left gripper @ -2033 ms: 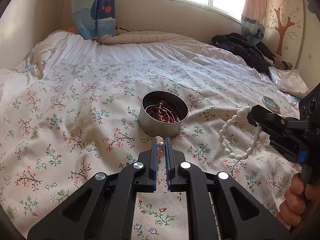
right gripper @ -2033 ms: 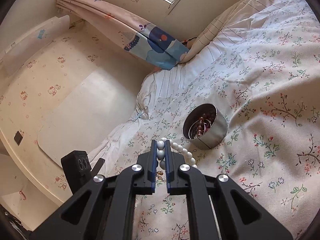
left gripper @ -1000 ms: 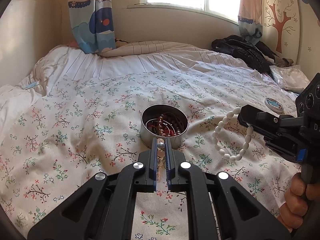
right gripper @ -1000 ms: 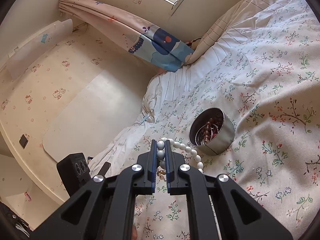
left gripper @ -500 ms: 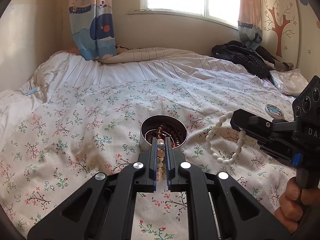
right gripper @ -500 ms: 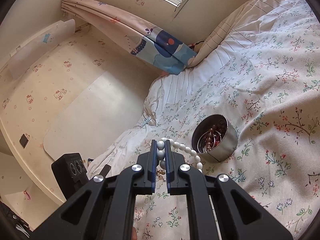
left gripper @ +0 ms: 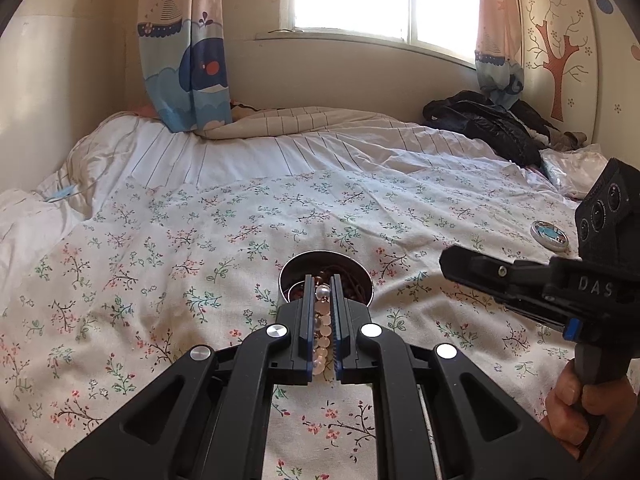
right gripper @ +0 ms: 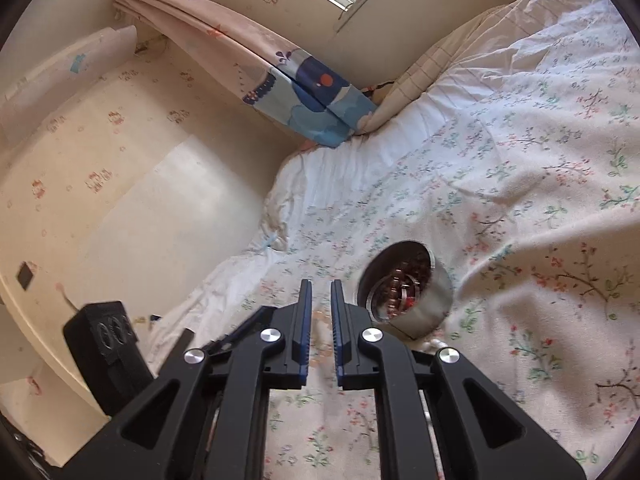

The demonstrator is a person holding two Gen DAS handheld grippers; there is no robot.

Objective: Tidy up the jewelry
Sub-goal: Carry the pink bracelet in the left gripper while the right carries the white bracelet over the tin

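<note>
A bed under a floral quilt [left gripper: 160,264] carries the round metal tin [right gripper: 424,312], jewelry already inside. My left tongs [left gripper: 322,292] grip a pale bead bracelet [left gripper: 322,320] right at the tin's rim — presumably for dropping in. My right tongs [right gripper: 318,292] stand slightly parted, gripping nothing. Only the right view shows white beads [right gripper: 434,345] on the quilt beside the tin — the left view hides them.

Open quilt [left gripper: 160,280] (tin [left gripper: 326,266] central)
</note>
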